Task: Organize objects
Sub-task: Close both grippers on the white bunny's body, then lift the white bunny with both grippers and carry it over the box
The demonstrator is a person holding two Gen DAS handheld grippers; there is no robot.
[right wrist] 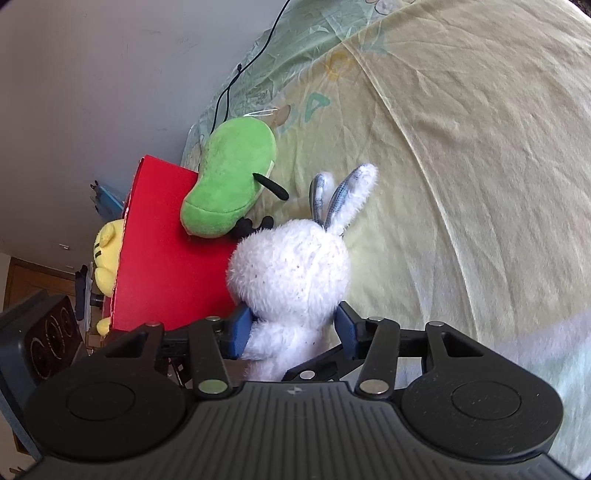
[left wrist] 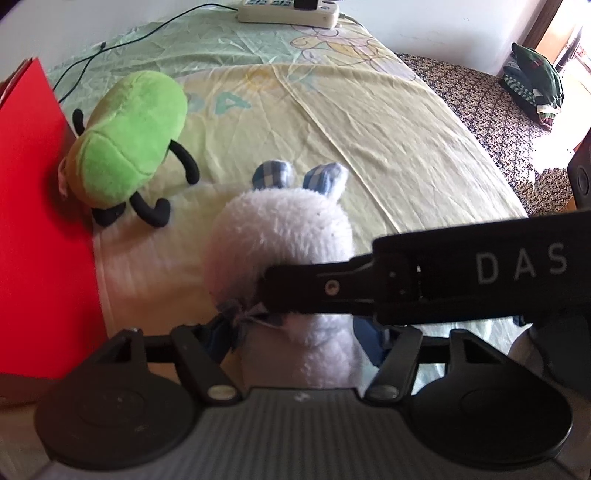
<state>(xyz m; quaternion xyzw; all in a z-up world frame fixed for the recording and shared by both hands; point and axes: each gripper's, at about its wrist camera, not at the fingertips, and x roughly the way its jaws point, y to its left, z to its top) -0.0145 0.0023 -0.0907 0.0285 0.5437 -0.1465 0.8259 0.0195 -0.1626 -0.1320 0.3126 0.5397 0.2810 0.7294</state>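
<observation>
- Yellow-green bed sheet (left wrist: 369, 122) covers the whole bed, with a power strip (left wrist: 288, 11) at the far edge and a red box (left wrist: 40, 206) at the left.
- My right gripper (right wrist: 291, 328) is clamped on the white bunny (right wrist: 291, 266), its 2 blue pads (right wrist: 236, 332) pressing the neck from both sides.
- My left gripper (left wrist: 295, 332) sits around the bunny body; I cannot tell if it really presses.
- The bunny stands near me, just right of the box, ears pointing far.
- I judge it very light and soft; the fur compresses, so it can slip or bend. The narrow neck is the good place to hold.
- The green plush (left wrist: 129, 140) leans against the box, just beyond the bunny.
</observation>
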